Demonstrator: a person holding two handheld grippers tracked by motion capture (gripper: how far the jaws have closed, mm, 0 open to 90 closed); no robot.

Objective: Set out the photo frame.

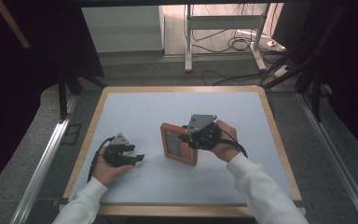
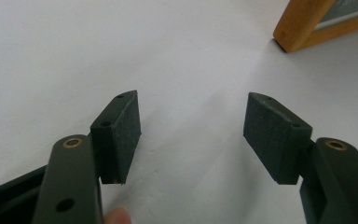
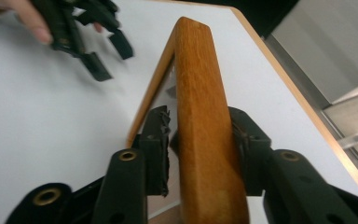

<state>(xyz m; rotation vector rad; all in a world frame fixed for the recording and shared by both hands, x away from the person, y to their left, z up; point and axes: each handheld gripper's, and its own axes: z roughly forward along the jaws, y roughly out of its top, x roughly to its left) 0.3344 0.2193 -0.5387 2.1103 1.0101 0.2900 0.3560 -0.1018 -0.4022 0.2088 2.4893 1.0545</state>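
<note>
A wooden picture frame (image 1: 177, 145) stands on edge at the middle of the white table (image 1: 135, 107), its face turned toward the left. My right gripper (image 1: 187, 140) reaches it from the right, and its jaws straddle the frame's top rail (image 3: 196, 70). In the right gripper view (image 3: 200, 128) a thin gap shows between the left pad (image 3: 161, 140) and the wood, so the jaws stand open around the rail. My left gripper (image 1: 137, 158) rests low on the table to the frame's left, open (image 2: 191, 130) and holding nothing. A corner of the frame (image 2: 303, 28) lies ahead of it.
The table has a wooden rim (image 1: 279, 140), and the frame stands well inside it. Bare white surface lies around both hands. Beyond the far edge are a white stand (image 1: 189, 37) and floor cables (image 1: 233, 44). The left gripper (image 3: 102, 51) also appears in the right gripper view.
</note>
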